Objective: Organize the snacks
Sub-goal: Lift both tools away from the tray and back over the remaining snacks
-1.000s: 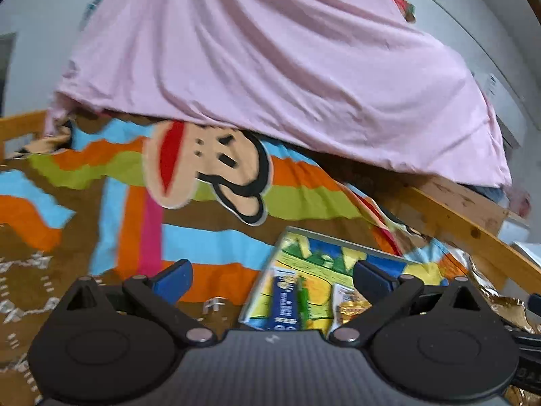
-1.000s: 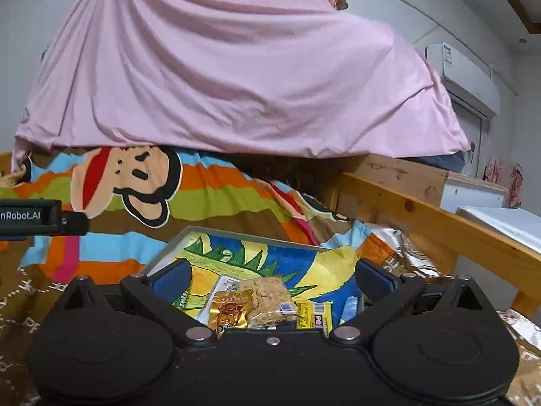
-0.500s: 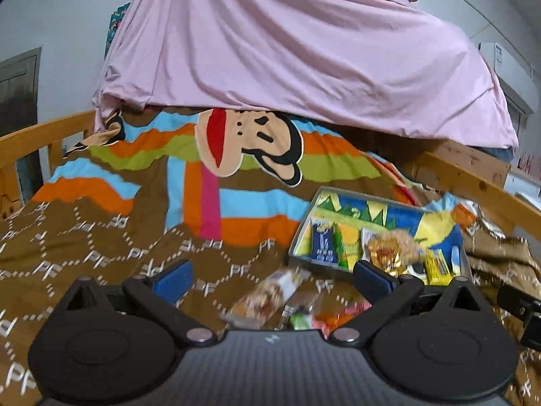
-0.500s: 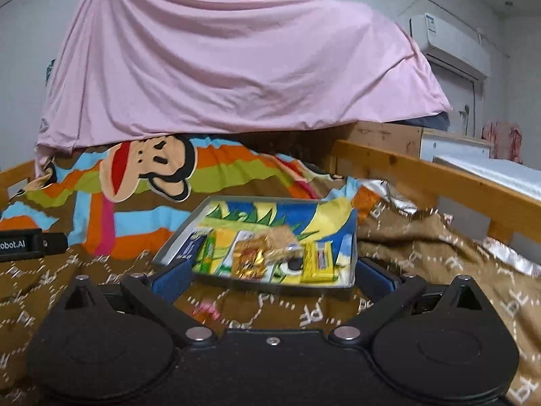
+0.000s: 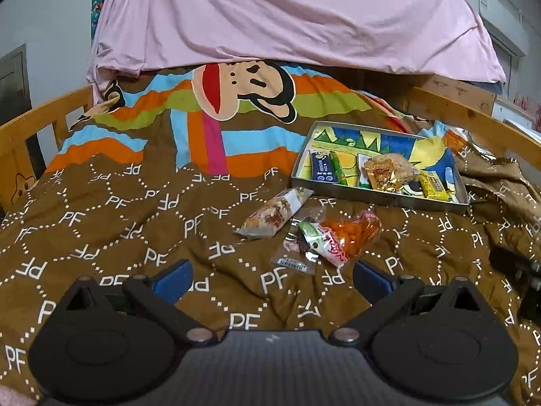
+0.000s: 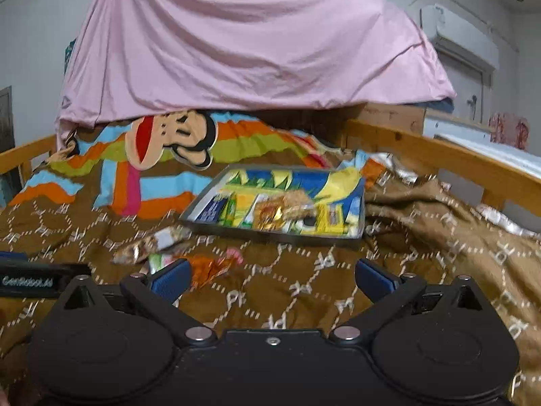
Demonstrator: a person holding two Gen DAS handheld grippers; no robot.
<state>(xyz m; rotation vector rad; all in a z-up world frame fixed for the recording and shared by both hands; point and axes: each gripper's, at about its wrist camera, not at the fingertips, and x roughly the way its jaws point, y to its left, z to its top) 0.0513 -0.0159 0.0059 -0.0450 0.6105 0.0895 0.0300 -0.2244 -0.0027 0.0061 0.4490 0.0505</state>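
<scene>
Home bedroom, wooden-railed bed (image 5: pixel 44 115) under a brown cartoon-monkey quilt (image 5: pixel 135 209), pink sheet (image 5: pixel 287 13) draped over a heap behind, wall air conditioner (image 6: pixel 463 37) above a door

A shallow grey tray (image 5: pixel 378 196) on the bed holds several packets (image 5: pixel 389 174). Three loose snacks (image 5: pixel 324 233) lie just before it.

Bare brown quilt (image 5: pixel 142 223) lies open ahead of both grippers and to the left. Three loose snack packets (image 5: pixel 314 233) cluster centre, just short of the tray (image 5: pixel 378 199), partly blocking the direct approach. The tray's rear half is unoccupied. Wooden bed rail (image 6: pixel 439 159) and rumpled bedding close off the right.
</scene>
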